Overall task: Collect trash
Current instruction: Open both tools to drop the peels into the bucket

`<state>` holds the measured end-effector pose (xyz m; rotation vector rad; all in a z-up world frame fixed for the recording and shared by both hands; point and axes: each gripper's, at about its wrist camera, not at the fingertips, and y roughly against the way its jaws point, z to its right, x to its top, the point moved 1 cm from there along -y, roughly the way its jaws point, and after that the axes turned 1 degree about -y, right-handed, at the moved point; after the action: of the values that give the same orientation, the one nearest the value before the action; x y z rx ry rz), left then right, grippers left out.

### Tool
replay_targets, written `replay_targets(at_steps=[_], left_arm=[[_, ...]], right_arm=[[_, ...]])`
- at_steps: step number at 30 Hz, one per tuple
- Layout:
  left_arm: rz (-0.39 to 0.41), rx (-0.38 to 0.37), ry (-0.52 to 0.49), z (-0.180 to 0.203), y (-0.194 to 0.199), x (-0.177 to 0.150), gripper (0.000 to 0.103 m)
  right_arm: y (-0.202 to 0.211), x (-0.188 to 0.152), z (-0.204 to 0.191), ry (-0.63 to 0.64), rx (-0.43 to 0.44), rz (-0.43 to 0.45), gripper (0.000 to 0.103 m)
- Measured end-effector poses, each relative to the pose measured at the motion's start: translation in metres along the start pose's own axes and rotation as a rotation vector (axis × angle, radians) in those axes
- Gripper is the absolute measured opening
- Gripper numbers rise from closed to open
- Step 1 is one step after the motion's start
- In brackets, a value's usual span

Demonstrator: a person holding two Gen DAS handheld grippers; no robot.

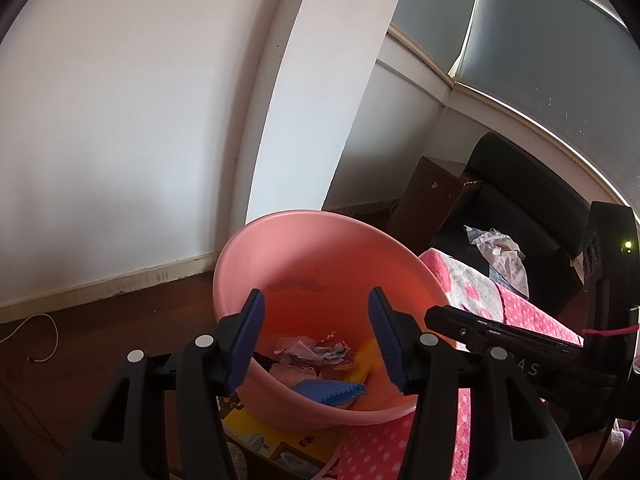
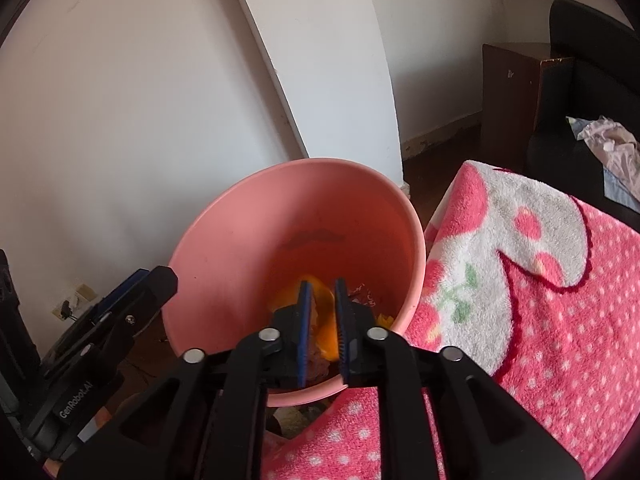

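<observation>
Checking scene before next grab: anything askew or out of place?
Yes. The pink bucket sits tilted, its mouth tipped toward the grippers, beside the pink blanket. A crumpled cloth lies loose on the black seat. The right gripper is pinching something yellow over the bucket's mouth.

The bucket (image 2: 240, 232) is showing pink; the blanket (image 2: 560, 320) is wearing pink with white polka dots.

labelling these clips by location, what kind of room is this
Most likely a lived-in room at home, perhaps a bedroom or sitting room. A pink fleece blanket covers the furniture in front, crumpled clothes lie on a black padded seat, and a pink plastic bin stands against plain white walls.
</observation>
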<state>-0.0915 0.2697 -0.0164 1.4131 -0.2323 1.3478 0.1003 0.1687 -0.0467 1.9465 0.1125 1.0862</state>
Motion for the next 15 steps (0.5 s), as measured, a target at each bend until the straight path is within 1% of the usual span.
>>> replay_targets(at_steps=[4,9,14,15], left_arm=[[-0.004,0.002,-0.006,0.002,0.0,0.0,0.055],[-0.008,0.002,-0.02,0.008,0.005,-0.001,0.056],[-0.004,0.012,-0.042,0.018,0.013,-0.002,0.056],[-0.004,0.013,-0.048,0.02,0.015,-0.002,0.056]], right_arm=[[0.008,0.0,0.001,-0.003,0.015,0.016,0.021],[0.021,-0.005,0.003,-0.017,0.046,0.032,0.022],[0.036,-0.012,0.007,-0.026,0.055,0.043,0.023],[0.038,-0.014,0.009,-0.029,0.056,0.046,0.024]])
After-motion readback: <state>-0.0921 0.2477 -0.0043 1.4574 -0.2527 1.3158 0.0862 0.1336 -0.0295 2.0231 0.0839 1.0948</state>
